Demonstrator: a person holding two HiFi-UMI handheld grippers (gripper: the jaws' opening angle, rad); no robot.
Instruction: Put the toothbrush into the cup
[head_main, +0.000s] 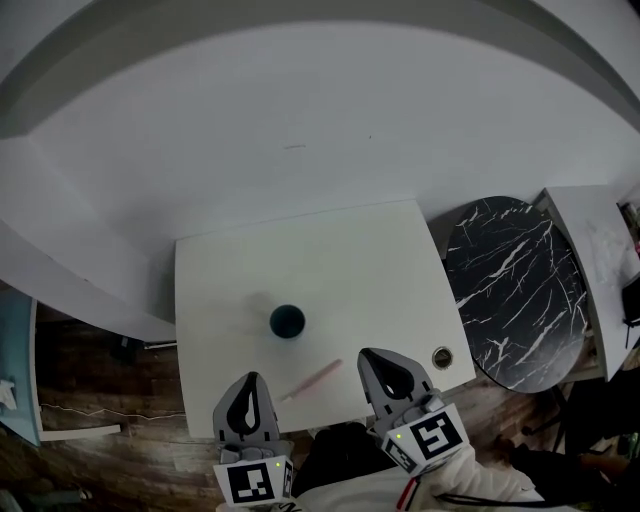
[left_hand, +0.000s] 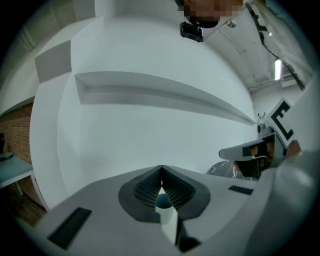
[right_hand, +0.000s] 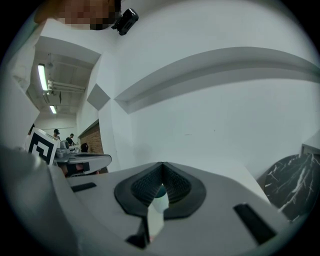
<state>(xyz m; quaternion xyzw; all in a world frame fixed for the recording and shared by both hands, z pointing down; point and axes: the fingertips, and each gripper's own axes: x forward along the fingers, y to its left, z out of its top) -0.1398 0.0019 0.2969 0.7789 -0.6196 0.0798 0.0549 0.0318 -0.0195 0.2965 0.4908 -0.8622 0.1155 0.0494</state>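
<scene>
Cup (head_main: 287, 321) — one; toothbrush (head_main: 312, 380) — one

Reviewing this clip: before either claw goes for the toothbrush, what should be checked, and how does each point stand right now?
1. Access to the toothbrush: ok. It lies flat on the table between the two claws, with nothing on it.
2. Stance of the cup: ok. It stands mouth up beyond the toothbrush, apart from it.
3. Room inside the cup: cannot tell. Its inside looks dark.
4. Readiness of the right claw to grasp: not ok. It is shut and empty.
5. Readiness of the left claw to grasp: not ok. It is shut and empty.
</scene>
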